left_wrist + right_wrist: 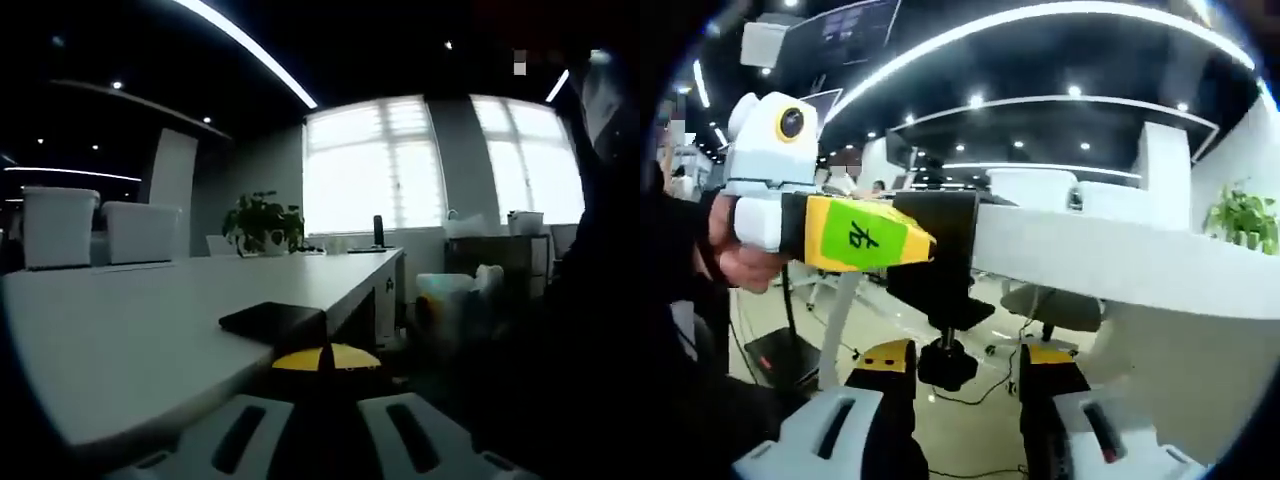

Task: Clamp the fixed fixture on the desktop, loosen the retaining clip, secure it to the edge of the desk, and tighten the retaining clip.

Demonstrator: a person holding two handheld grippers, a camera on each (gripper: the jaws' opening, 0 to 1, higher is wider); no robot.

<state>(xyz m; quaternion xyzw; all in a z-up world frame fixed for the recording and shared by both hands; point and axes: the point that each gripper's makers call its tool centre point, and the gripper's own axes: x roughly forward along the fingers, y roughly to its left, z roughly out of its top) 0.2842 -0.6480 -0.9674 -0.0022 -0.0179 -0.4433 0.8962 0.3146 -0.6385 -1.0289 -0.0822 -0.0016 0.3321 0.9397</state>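
Tongs (966, 372) open below fixture (940, 262) clamped on desk (1110, 255).

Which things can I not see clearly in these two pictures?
- Left gripper view: the black clamp fixture on the desk is dark; its lower part lies behind the edge.
- Right gripper view: the knob is small and shadowed; whether it is tight is unclear.
- Right gripper view: the left hand-held gripper hides its jaws.
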